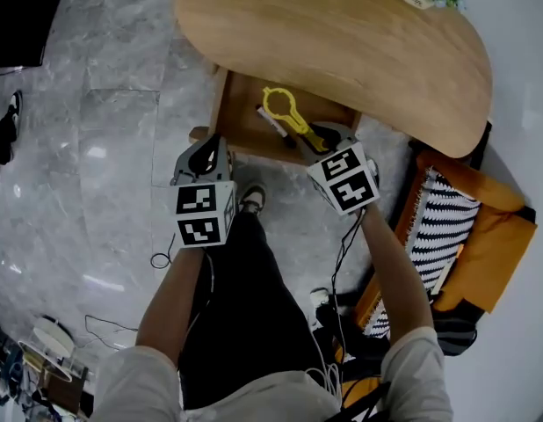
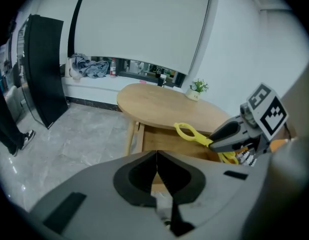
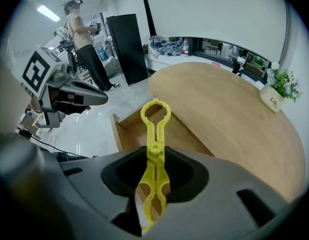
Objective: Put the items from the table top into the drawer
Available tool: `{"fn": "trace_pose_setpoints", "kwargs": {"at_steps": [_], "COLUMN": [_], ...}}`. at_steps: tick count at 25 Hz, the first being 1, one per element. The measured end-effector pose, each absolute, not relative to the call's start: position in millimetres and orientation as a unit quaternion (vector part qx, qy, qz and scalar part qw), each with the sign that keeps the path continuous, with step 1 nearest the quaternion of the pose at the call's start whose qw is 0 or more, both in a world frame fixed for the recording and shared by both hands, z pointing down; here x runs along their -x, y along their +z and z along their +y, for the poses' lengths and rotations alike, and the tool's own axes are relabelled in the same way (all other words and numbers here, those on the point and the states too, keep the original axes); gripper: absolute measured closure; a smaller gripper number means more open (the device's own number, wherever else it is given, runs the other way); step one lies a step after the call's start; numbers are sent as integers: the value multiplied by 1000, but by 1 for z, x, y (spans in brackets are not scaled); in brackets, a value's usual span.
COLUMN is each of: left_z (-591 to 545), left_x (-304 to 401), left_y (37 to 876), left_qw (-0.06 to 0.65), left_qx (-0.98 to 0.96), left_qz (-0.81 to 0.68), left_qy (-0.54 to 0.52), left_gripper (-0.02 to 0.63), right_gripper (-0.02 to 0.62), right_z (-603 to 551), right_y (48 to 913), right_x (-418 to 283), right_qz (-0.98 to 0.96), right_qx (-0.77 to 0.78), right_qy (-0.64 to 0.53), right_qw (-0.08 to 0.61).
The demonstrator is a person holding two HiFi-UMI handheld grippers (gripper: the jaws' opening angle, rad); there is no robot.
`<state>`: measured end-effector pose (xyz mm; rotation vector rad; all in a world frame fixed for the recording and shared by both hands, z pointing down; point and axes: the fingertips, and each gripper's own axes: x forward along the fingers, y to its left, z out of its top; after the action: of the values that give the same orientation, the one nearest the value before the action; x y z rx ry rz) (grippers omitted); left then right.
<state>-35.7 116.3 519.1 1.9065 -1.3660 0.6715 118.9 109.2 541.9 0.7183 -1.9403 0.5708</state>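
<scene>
Right: my claw (image 3: pixel 153 179) is clenched on the yellow plastic tongs (image 3: pixel 155 124), ring end held over the open drawer (image 1: pixel 243 121) | Left: my claw (image 2: pixel 157 174) is closed and empty, near the drawer's front corner | Drawer: a pen (image 1: pixel 273 121) lies inside

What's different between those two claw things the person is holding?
The left gripper is shut and empty; the right gripper is clamped on a yellow tool. The right holds its tool over the open drawer; the left sits at the drawer's front left corner. Both carry a marker cube.
</scene>
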Motion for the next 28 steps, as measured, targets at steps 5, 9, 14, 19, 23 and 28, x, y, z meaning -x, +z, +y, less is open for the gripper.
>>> {"fn": "trace_pose_setpoints", "kwargs": {"at_steps": [5,9,14,19,23,28], "left_z": [123,121,117,115,113,121], "left_x": [56,67,72,68,63,57], "left_y": [526,527,524,519,501,447], "left_qw": [350,350,347,343,333,331], "left_qx": [-723,-719,-720,-725,-732,-730], "left_qz": [-538,-543,-544,-541,-537,-545], "left_qy": [256,256,254,253,255,246], "left_gripper": [595,595,595,595,595,595], "right_gripper": [492,481,476,486,504,582], "right_z": [109,94,91,95,98,109], "right_y": [554,555,554,551,537,475], "right_x": [-104,-109,-124,-144,-161,-189], "right_qz": [-798,-793,-781,-769,-758,-733], "right_qx": [-270,-307,-323,-351,-391,-483], "right_qy": [218,204,209,222,239,285], "right_qw": [494,485,492,486,465,386]}}
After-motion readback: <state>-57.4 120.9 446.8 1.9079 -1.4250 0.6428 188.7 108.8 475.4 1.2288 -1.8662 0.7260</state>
